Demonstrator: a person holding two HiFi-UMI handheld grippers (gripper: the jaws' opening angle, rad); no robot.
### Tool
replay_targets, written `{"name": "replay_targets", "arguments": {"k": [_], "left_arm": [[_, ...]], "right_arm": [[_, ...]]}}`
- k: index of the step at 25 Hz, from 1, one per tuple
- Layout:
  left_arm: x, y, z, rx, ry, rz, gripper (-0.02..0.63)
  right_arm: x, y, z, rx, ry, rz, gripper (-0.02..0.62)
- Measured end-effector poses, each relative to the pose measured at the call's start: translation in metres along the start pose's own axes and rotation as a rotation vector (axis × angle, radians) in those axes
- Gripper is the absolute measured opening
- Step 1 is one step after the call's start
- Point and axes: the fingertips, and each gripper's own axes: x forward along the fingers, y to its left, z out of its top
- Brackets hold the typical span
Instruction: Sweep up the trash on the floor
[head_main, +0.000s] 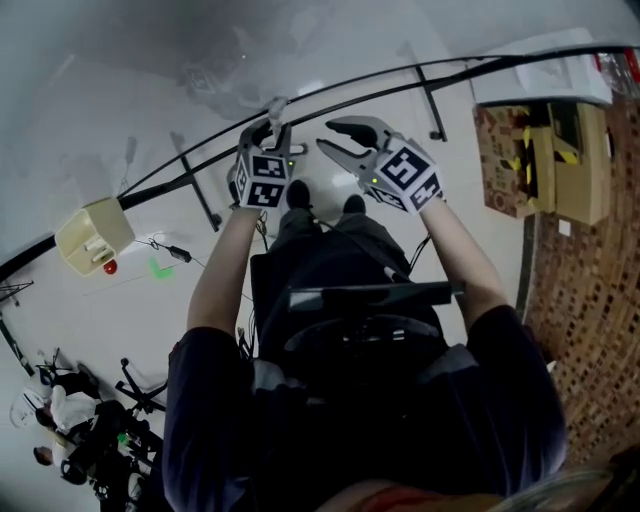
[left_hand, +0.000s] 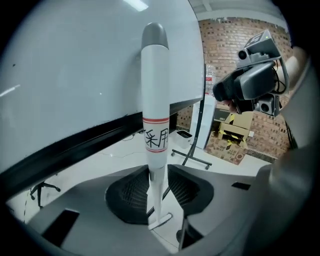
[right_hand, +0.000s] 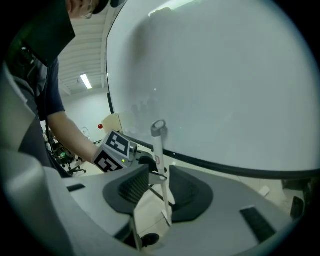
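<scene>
A white broom handle with a grey cap, red bands and black characters stands upright between the jaws of my left gripper, whose pads close on its thin lower part. In the head view the left gripper holds the handle just in front of the person's shoes. My right gripper hovers to the right of it, jaws spread wide with nothing in them. In the right gripper view the handle shows beyond the open right gripper, apart from its pads. The handle's lower end is hidden.
A large white board on a black wheeled frame stands just ahead. Cardboard boxes sit at the right beside a brick-patterned strip. A beige box and a green scrap lie at the left, dark equipment at the lower left.
</scene>
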Motion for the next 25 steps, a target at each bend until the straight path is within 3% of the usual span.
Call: {"name": "replay_targets", "arguments": {"k": [2, 7, 16, 20, 25], "left_arm": [[-0.004, -0.002, -0.002, -0.023, 0.005, -0.002, 0.143], [-0.02, -0.001, -0.002, -0.026, 0.003, 0.014, 0.143], [-0.053, 0.008, 0.0, -0.017, -0.039, 0.012, 0.143], [-0.062, -0.001, 0.005, -0.001, -0.093, -0.056, 0.143], [-0.055, -0.045, 0.046, 0.08, -0.193, -0.181, 0.141]], "right_arm": [[-0.002, 0.002, -0.001, 0.024, -0.004, 0.004, 0.152], [-0.004, 0.006, -0.001, 0.088, -0.034, 0.033, 0.129], [-0.002, 0.009, -0.01, 0.136, -0.015, 0.0, 0.129], [-0.013, 0.008, -0.01, 0.194, -0.039, -0.064, 0.129], [-0.042, -0.001, -0.015, 0.258, -0.091, -0.16, 0.129]]}}
